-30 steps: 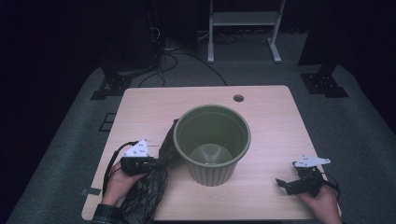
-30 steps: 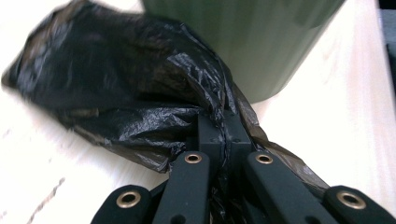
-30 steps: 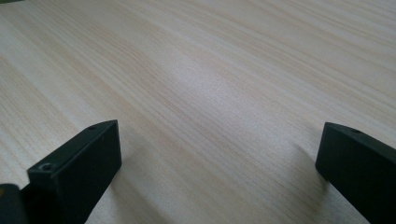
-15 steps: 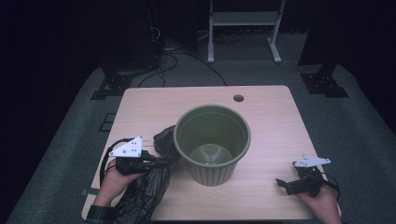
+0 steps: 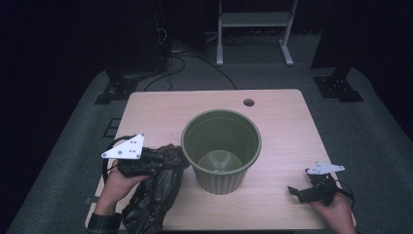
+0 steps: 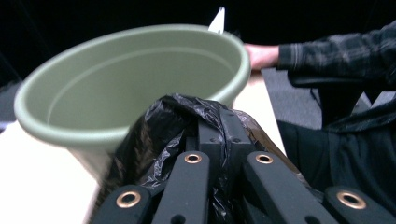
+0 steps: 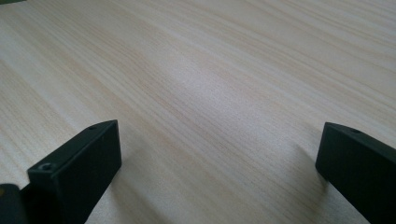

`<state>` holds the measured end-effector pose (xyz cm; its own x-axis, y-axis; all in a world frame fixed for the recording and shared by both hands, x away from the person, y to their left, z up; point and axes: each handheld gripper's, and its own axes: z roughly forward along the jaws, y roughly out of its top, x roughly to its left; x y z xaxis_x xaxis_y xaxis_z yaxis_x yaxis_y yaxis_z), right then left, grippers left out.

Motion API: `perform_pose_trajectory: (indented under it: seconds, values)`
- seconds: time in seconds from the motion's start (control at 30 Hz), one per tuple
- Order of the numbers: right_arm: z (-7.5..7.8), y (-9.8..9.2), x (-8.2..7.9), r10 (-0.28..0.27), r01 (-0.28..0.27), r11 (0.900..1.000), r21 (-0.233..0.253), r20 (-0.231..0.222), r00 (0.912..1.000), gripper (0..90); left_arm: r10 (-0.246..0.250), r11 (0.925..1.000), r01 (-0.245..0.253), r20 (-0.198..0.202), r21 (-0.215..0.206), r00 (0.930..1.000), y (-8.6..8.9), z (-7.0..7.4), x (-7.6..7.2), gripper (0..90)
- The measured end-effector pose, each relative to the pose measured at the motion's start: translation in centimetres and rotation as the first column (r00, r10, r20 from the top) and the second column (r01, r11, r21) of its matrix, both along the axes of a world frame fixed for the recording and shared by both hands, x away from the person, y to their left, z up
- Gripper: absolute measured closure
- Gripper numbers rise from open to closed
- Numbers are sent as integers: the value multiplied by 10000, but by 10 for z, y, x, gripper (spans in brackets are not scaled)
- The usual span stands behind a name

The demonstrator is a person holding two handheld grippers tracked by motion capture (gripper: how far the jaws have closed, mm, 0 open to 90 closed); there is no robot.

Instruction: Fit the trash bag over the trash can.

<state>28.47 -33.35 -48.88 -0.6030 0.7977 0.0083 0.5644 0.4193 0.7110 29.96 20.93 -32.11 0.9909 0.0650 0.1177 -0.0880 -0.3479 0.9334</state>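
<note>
From the high view we see a pale wooden tabletop [image 5: 272, 112] with a round cable hole [image 5: 249, 102] near its far edge, standing on grey carpet [image 5: 370, 131] in a dark room, with the legs of a white stand [image 5: 253, 29] and loose cables [image 5: 195, 61] behind it; we read no brand, label or writing anywhere. A ribbed green plastic bin [image 5: 221, 151] stands upright at the middle of the tabletop, and a crumpled black rubbish bag [image 5: 153, 195] lies just left of it, touching its wall and spilling over the near edge. Our left gripper [image 5: 163, 163] lies over the top of the bag with its jaws pinching the bag's upper edge right beside the bin's rim. Our right gripper [image 5: 297, 192] rests low on the tabletop at the near right corner, well apart from the bin. In the left gripper view the jaws are pressed together on a fold of the black rubbish bag [image 6: 187, 126], the green bin [image 6: 130, 93] looms just behind it, and a hand [image 6: 261, 56] with a plaid sleeve [image 6: 336, 46] shows beyond the rim. In the right gripper view the jaws stand spread wide over the bare wood grain of the tabletop [image 7: 210, 93], holding nothing.
</note>
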Motion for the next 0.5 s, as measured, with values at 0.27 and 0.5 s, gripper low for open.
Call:
perform_pose_trajectory:
  seconds: [0.27, 0.5]
  values:
    - [0, 0, 0, -5, 5, 10000, 5, -2, 10000, 0, -586, 9953, 600, 214, -764, 9981, -7, 26, 6, 887]
    - [0, 0, 0, -12, 12, 10000, 3, -6, 10000, 0, -990, 9869, 1023, 327, -1247, 9945, -19, 51, 16, 887]
